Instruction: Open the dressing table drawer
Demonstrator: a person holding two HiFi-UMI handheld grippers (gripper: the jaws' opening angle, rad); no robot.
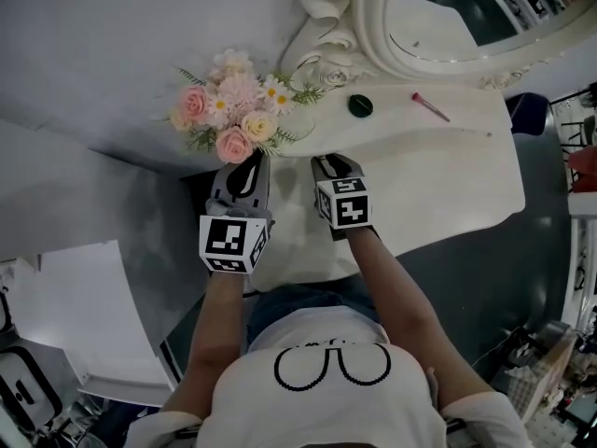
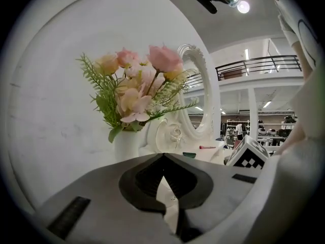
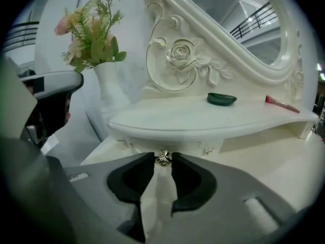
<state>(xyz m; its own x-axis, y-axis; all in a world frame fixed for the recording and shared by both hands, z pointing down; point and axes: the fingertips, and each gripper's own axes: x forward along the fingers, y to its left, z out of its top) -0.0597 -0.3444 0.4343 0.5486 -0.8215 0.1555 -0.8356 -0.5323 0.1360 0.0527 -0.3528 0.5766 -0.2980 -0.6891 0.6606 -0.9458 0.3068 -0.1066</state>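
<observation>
The white dressing table [image 1: 448, 185] has a small metal drawer knob [image 3: 163, 159] on the drawer front [image 3: 175, 147] under its raised shelf. My right gripper [image 3: 163, 162] is open, its two dark tips on either side of that knob without pressing on it. In the head view the right gripper [image 1: 326, 163] points at the table's near edge. My left gripper [image 2: 163, 157] is shut with nothing held, and it hovers beside the flower vase. From above, the left gripper [image 1: 252, 161] sits just left of the right one.
A vase of pink flowers [image 1: 229, 110] stands at the table's left end, close to the left gripper. A green dish [image 1: 361, 105] and a red brush [image 1: 431, 107] lie on the shelf below the ornate mirror [image 1: 466, 17]. A grey wall is on the left.
</observation>
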